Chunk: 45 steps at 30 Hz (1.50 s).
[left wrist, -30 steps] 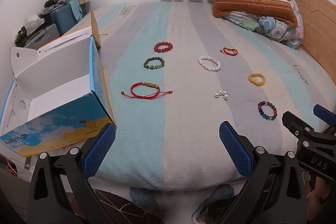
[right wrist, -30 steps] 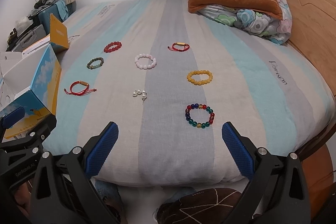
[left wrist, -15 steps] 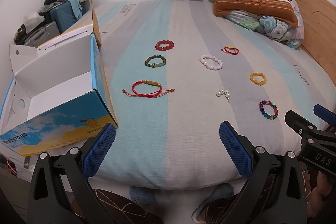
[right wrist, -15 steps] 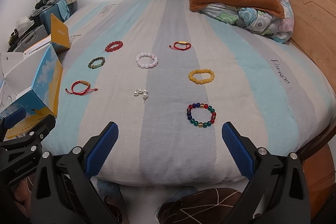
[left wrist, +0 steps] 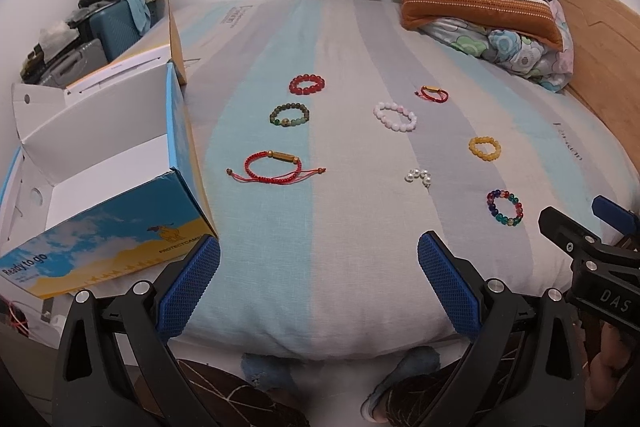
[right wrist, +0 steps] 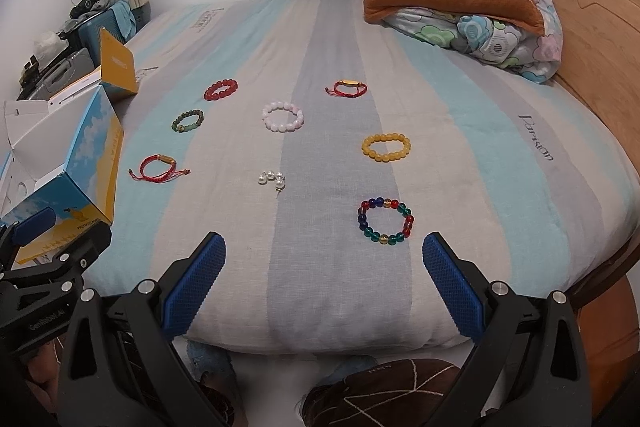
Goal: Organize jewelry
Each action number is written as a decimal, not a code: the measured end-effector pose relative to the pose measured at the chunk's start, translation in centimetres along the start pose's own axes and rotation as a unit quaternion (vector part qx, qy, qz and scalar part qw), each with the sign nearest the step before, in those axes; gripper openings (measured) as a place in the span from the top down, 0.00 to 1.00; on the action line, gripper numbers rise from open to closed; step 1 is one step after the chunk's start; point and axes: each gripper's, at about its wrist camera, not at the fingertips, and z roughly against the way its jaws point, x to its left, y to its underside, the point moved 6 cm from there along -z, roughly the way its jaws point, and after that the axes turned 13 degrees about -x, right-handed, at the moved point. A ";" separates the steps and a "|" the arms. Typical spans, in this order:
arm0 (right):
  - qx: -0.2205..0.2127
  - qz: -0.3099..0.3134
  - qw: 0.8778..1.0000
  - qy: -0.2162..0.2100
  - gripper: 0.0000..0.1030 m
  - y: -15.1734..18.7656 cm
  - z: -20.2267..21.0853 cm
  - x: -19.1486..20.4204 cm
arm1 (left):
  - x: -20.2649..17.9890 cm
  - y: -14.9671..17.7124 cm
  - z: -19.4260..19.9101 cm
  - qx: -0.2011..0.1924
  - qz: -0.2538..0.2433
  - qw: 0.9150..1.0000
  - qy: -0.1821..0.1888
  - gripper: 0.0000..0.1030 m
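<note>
Several bracelets lie spread on the striped bed: a red cord bracelet (left wrist: 274,169) (right wrist: 158,167), a green bead bracelet (left wrist: 289,115), a red bead bracelet (left wrist: 307,85), a pink bead bracelet (right wrist: 282,116), a small red cord bracelet (right wrist: 346,89), a yellow bead bracelet (right wrist: 386,147), pearl earrings (right wrist: 273,179) and a multicolour bead bracelet (right wrist: 385,221). An open blue and white box (left wrist: 96,163) stands at the bed's left edge. My left gripper (left wrist: 318,269) hangs open at the near bed edge, empty. My right gripper (right wrist: 324,267) is open too, just short of the multicolour bracelet.
A striped pillow (left wrist: 476,3) and a floral quilt (right wrist: 500,43) sit at the far right by the wooden bed frame (right wrist: 592,39). A suitcase and clutter (left wrist: 92,27) stand beyond the box at left. Slippered feet (left wrist: 404,375) show below the mattress edge.
Both grippers have risen and edged slightly forward over the near bed edge, so the jewelry sits a little lower in view. Nothing was taken hold of.
</note>
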 end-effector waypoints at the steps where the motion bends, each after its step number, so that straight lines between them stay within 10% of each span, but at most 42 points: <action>1: 0.000 -0.001 1.000 0.000 0.08 -0.1 0.0 0.0 | 0.0 -0.1 -0.1 0.000 0.000 1.000 0.001 0.06; 45: 0.099 -0.021 0.994 0.034 0.11 5.8 -16.5 -5.3 | 3.5 -0.3 -22.0 0.058 0.011 0.998 -0.023 0.05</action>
